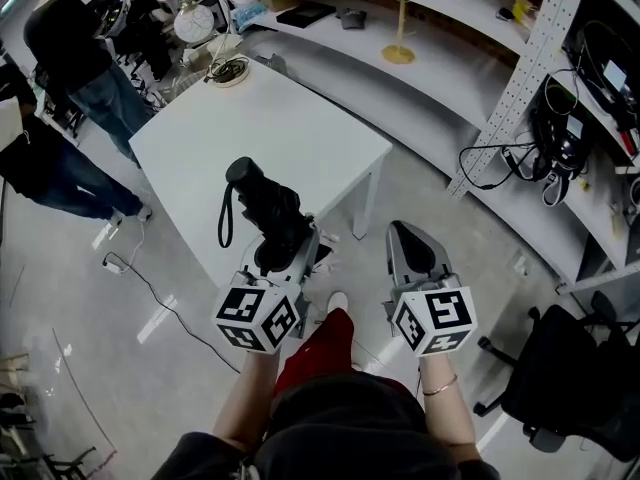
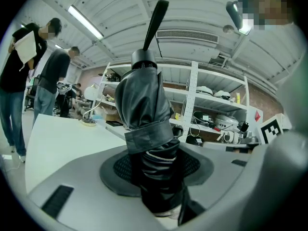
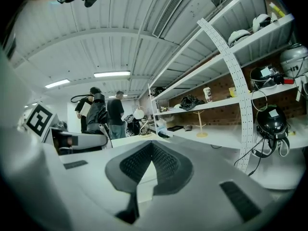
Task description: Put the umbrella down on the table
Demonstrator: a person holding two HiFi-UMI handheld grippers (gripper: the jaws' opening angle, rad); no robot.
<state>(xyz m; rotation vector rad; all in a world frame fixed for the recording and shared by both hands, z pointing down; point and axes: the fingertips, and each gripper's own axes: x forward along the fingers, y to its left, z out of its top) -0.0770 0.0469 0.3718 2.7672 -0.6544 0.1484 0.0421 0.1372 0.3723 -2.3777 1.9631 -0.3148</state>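
A black folded umbrella [image 1: 265,206] with a wrist strap stands nearly upright in my left gripper [image 1: 285,253], which is shut on its lower part. It hangs by the near corner of the white table [image 1: 290,138]. In the left gripper view the umbrella [image 2: 144,124] rises between the pads of the left gripper [image 2: 156,170], handle end up, with the table [image 2: 62,138] to the left. My right gripper [image 1: 408,240] is to the right, off the table's edge over the floor. Its tips meet in the right gripper view [image 3: 152,144], with nothing held.
A coil [image 1: 230,71] and a white desk lamp [image 1: 195,23] sit at the table's far corner. Two people [image 1: 70,38] stand at the left. Shelving with cables [image 1: 560,138] runs along the right. A black office chair [image 1: 570,378] is at the lower right. A cable [image 1: 150,288] crosses the floor.
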